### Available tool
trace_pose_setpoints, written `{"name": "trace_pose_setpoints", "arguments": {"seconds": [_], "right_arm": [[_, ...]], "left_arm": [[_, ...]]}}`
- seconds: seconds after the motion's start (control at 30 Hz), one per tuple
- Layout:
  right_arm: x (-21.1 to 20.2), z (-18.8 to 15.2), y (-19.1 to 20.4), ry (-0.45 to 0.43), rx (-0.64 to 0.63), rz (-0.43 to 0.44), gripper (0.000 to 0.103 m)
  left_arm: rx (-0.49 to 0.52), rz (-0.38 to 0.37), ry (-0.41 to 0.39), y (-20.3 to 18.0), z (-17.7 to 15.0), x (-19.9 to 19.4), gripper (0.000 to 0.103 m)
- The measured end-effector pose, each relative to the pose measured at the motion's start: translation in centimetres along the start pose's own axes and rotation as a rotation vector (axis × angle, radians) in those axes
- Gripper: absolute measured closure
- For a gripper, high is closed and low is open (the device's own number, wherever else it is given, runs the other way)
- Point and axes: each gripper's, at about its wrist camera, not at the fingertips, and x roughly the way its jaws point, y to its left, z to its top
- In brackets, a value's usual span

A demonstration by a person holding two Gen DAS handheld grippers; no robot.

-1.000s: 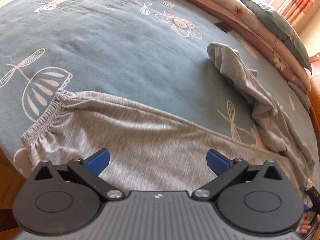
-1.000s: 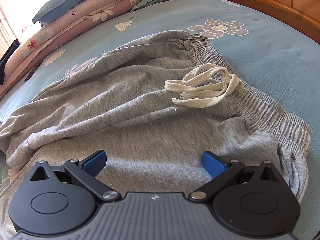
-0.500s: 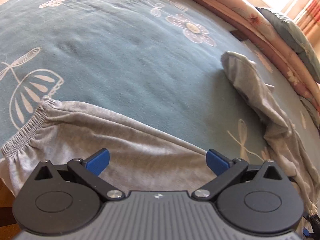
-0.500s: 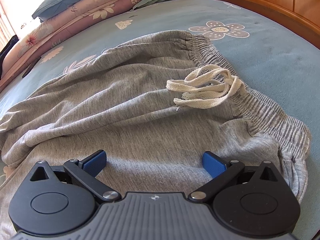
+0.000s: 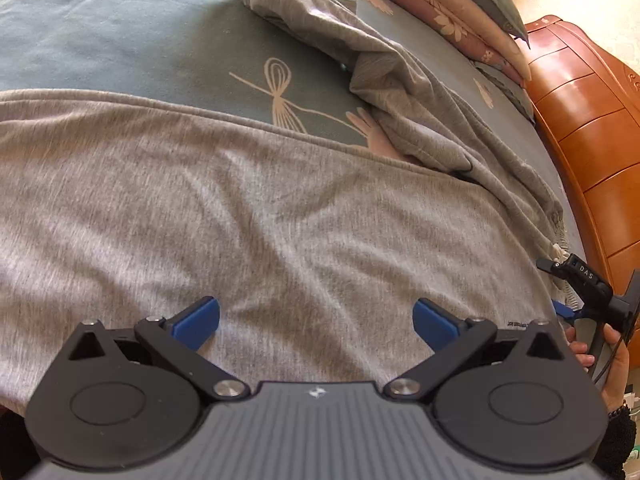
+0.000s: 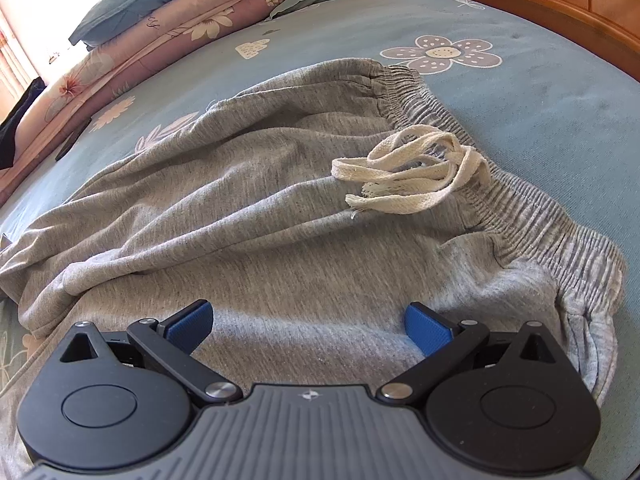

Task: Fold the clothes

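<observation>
Grey sweatpants [image 5: 280,216] lie spread on a blue-green flowered bedsheet [image 5: 120,40]. In the left wrist view one leg runs flat across the front, the other leg [image 5: 400,80] lies crumpled toward the back right. My left gripper [image 5: 316,320] is open and empty just above the near leg. In the right wrist view the sweatpants [image 6: 240,208] show their elastic waistband [image 6: 520,216] and a cream drawstring [image 6: 412,176] lying on top. My right gripper [image 6: 308,324] is open and empty over the hip area, near the waistband.
Stacked pillows and a folded quilt [image 6: 180,20] line the far side of the bed. A wooden bed frame [image 5: 592,128] rises at the right. The other gripper and the hand holding it [image 5: 592,304] show at the left wrist view's right edge.
The left gripper has swung right along the near leg: the ankle cuff has left the view and the crotch and right bed frame have come in. The right gripper has barely moved.
</observation>
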Motion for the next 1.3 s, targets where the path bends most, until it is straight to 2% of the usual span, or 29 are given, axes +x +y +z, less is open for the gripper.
{"name": "trace_pose_setpoints", "arguments": {"seconds": [0.13,0.23,0.37,0.47,0.57,0.7,0.87,1.03,1.17,1.3], "right_arm": [[-0.3,0.2,-0.5,0.011,0.036,0.028,0.0],[-0.3,0.2,-0.6,0.013,0.036,0.033,0.0],[-0.2,0.0,-0.3,0.011,0.019,0.023,0.0],[-0.1,0.0,0.0,0.011,0.005,0.011,0.0],[-0.1,0.0,-0.1,0.012,0.005,0.014,0.0],[-0.1,0.0,-0.3,0.01,0.02,0.02,0.0],[0.0,-0.2,0.0,0.0,0.007,0.004,0.0],[0.1,-0.4,0.4,-0.009,-0.018,-0.014,0.0],[0.1,-0.4,0.4,-0.011,-0.018,-0.014,0.0],[0.2,-0.4,0.3,-0.015,-0.009,-0.002,0.0]], "left_arm": [[-0.016,0.038,-0.002,1.5,-1.3,-1.7,0.001],[-0.051,0.07,-0.011,1.7,-0.7,-2.5,0.001],[-0.003,0.092,-0.062,1.1,0.2,-3.0,0.001],[-0.004,0.149,-0.062,2.1,0.5,-2.5,0.001],[-0.048,0.243,-0.06,4.3,0.4,-2.3,0.001],[-0.083,0.261,-0.068,4.3,0.9,-3.7,0.001],[0.054,0.193,-0.143,-1.1,2.4,-5.3,0.001],[0.264,0.125,-0.197,-8.7,3.1,-3.7,0.001],[0.358,0.106,-0.172,-12.2,1.7,0.6,0.001],[0.321,0.093,-0.096,-13.0,0.5,4.5,0.001]]}}
